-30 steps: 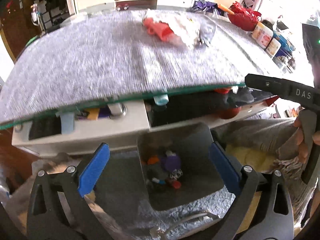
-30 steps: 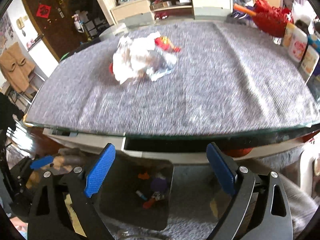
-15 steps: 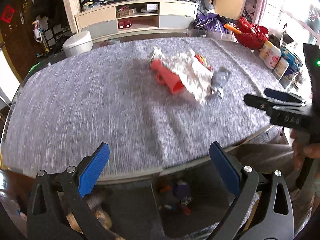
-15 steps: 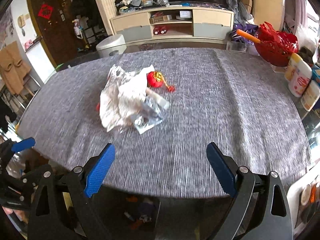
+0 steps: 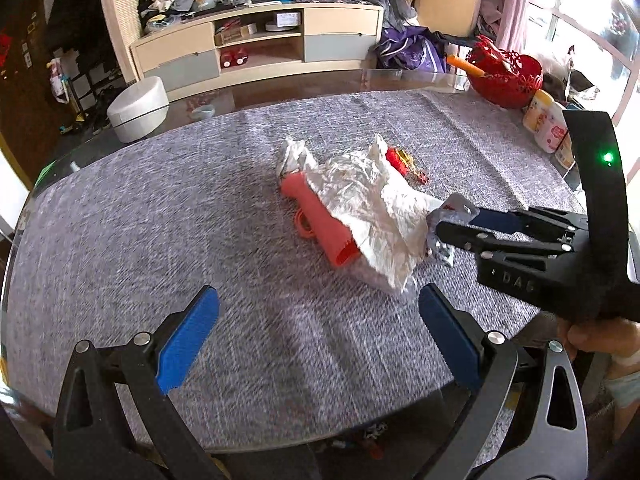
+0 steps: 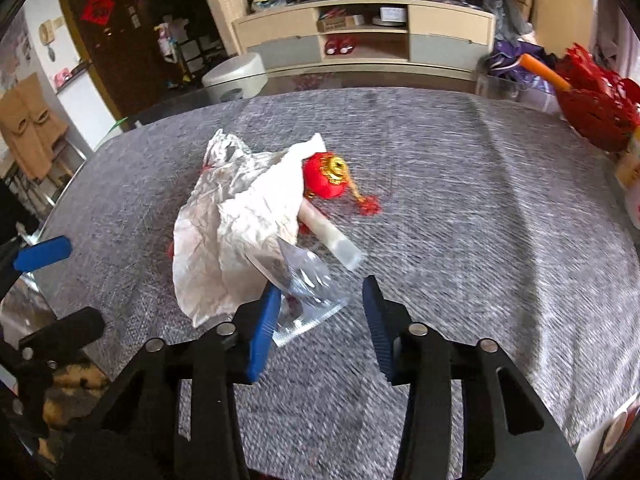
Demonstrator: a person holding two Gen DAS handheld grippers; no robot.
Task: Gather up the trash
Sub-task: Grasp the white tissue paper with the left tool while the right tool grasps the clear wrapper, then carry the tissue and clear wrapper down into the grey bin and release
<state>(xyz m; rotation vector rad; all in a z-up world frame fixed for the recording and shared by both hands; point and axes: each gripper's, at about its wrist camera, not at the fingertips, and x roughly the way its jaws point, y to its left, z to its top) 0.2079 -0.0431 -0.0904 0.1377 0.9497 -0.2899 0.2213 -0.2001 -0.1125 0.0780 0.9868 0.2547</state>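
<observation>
The crumpled white paper lies mid-table on the grey cloth; the right gripper stands with fingers apart, straddling the clear plastic wrapper at the paper's near edge, not yet clamped; the left gripper hangs wide apart, short of the paper, holding nothing; a red lantern ornament touches the paper's far side; a pink tube pokes from under it; a whitish tube lies beside it; a red basket sits far from the paper at the table edge.
</observation>
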